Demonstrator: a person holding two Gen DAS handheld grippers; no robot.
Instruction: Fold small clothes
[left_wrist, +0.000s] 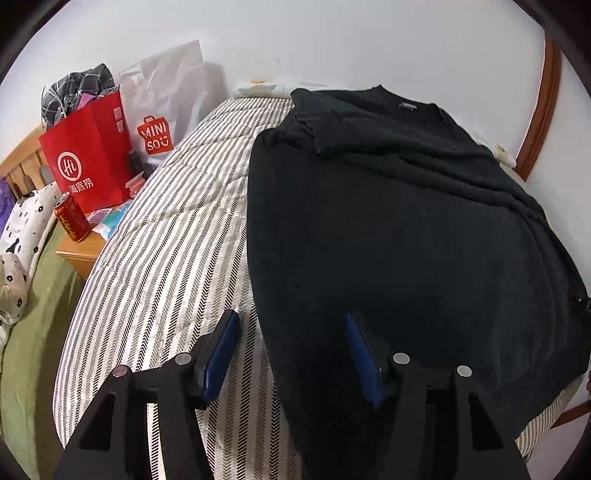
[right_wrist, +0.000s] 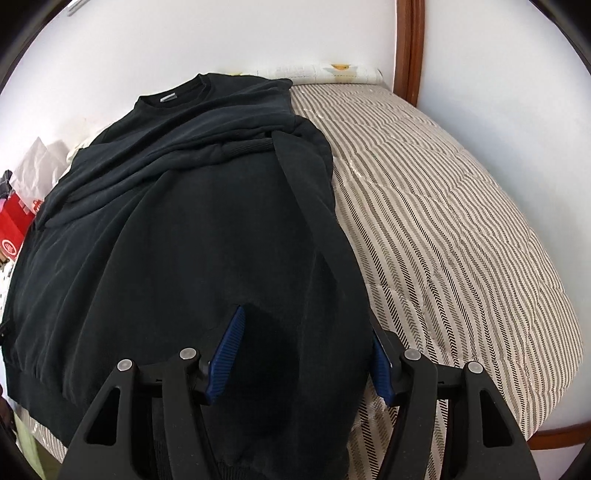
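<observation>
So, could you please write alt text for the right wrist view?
A black sweatshirt lies spread on a striped mattress, sleeves folded across its chest and collar toward the white wall. The open right gripper hovers over its lower right side, blue pads apart. A red bag peeks in at far left.

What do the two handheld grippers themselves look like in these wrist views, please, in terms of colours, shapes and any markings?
Both look alike. The left gripper and right gripper each have black, angular plastic frames with triangular cut-outs and round silver pins at the joints. Each finger carries a blue pad, visibly ribbed in the right view. No cables, sleeves or printed markings show.
</observation>
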